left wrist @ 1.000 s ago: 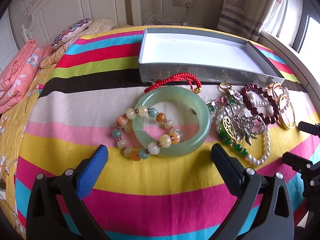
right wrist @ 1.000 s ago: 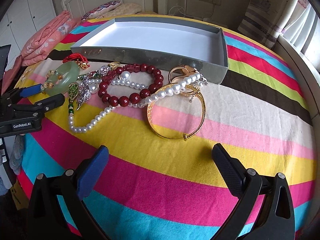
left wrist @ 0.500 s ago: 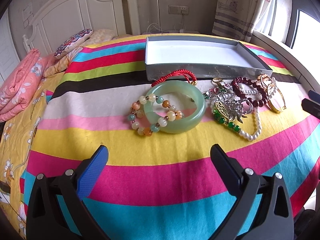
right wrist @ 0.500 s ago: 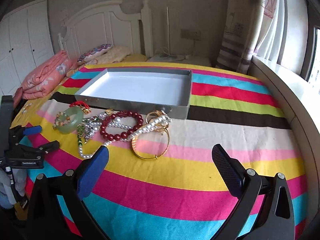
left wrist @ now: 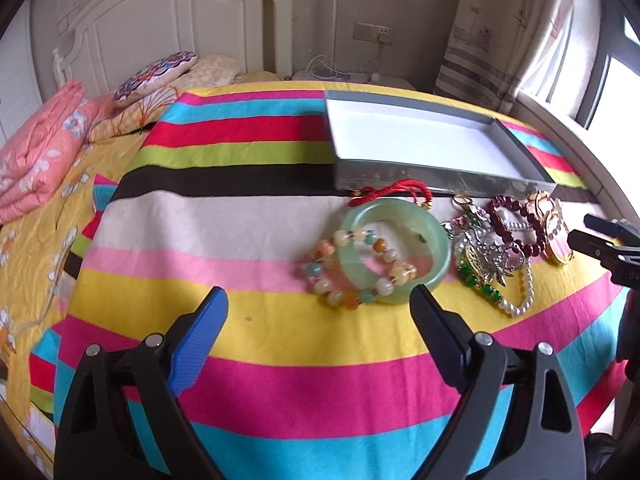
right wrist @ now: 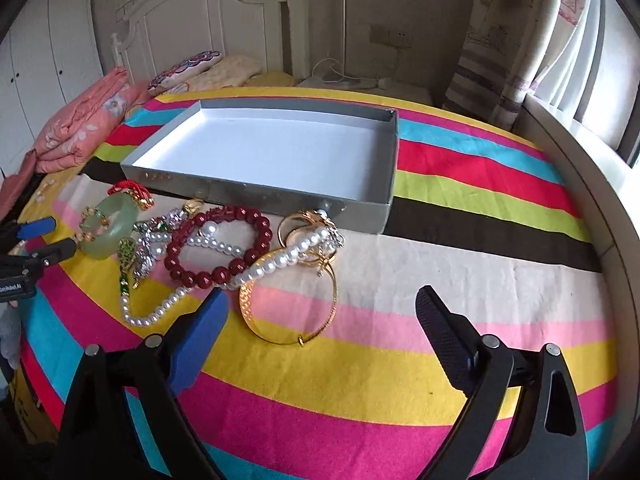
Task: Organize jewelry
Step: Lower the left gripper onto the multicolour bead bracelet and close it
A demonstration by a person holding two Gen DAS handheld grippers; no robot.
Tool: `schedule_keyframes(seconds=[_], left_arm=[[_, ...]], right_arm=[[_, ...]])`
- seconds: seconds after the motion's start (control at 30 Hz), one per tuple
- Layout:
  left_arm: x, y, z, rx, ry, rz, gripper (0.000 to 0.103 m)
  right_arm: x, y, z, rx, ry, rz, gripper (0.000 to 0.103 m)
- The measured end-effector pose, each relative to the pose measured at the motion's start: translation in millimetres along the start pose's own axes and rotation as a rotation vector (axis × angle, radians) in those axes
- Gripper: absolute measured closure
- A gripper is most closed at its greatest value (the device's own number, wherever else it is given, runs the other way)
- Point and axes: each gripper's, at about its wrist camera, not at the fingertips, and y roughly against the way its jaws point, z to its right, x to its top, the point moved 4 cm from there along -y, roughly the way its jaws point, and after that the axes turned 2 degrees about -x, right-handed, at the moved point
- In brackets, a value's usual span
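Left gripper [left wrist: 318,306] tilted down over bedspread [left wrist: 280,344] — closing, nothing between; jade bangle [left wrist: 394,252] just ahead, tray [left wrist: 424,140] beyond. Right gripper [right wrist: 322,306] likewise closing on nothing — gold bangle [right wrist: 288,308] ahead; pile's left side tangled.

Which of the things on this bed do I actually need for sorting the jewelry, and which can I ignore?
For the job:
- grey tray
- jade bangle
- pastel bead bracelet
- red cord
- dark red bead bracelet
- pearl strand
- gold bangle
- green brooch pile

Just lying about:
- pink quilt
- pillows
- curtain
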Motion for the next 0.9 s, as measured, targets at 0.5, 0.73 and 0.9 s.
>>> schedule_keyframes(seconds=[0.5,0.73,0.9], left_arm=[[-22,32,-19,-0.053,0.044,0.062,0.055],[-5,22,35,-0.123,-0.083,0.07,0.034],[4,-8,57,-0.053,-0.204,0.003,0.043]], right_arm=[[14,-4,-29,0.21,-0.096,0.103,0.093],[9,17,-4,0.184,-0.14,0.114,0.072],[-3,28,5,0.216,-0.158,0.134,0.024]])
